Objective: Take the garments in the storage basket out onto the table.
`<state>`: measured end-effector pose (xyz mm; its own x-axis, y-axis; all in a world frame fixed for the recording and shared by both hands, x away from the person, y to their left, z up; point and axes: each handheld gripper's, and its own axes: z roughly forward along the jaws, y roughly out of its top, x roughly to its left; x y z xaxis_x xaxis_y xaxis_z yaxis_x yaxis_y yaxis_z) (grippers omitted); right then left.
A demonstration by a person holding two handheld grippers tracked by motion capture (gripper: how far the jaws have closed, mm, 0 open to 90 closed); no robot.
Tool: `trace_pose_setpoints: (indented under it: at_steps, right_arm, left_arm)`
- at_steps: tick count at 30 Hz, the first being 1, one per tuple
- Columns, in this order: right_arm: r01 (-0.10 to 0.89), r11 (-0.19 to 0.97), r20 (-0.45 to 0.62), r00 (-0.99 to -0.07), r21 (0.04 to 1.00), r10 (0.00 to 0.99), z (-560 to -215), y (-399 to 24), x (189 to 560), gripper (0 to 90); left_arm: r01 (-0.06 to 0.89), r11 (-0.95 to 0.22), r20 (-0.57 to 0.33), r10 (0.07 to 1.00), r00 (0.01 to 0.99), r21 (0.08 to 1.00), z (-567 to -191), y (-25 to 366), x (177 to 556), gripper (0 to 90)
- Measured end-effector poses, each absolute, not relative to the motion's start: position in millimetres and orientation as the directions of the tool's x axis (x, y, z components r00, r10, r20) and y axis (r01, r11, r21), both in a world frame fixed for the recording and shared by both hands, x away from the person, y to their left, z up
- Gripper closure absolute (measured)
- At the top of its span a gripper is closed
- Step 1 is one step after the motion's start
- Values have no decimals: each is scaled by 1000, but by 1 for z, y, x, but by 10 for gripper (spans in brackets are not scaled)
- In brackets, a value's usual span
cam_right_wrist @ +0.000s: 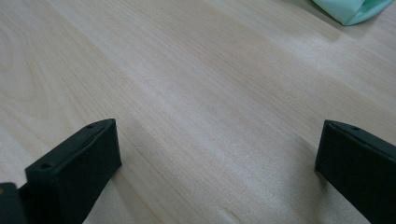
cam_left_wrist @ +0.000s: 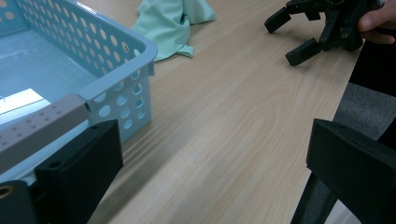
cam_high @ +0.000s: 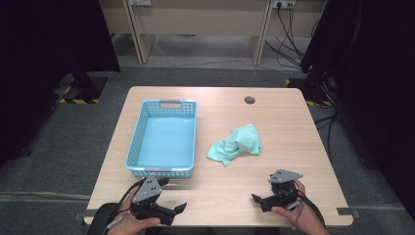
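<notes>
Pale wood-grain table (cam_high: 274,127) bears a perforated plastic basket (cam_high: 164,138), crumpled mint cloth (cam_high: 236,143); both grippers gape wide.

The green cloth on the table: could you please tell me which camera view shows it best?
The high view: the green cloth lies whole and crumpled on the table, right of the blue basket. The left gripper view catches part of it behind the basket's corner; the right gripper view catches just an edge at the top right.
</notes>
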<state>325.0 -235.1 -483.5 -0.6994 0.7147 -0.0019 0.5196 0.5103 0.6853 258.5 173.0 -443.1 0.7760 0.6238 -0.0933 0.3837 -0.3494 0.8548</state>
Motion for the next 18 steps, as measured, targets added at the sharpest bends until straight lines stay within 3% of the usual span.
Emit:
trace_pose_setpoints:
  at_steps: [18]
  right_arm:
    - [520,510,-2,-699,685,715,-484,-235,325,3]
  left_arm:
    - [388,-325,-109,629,770,862,-448,178,244,33]
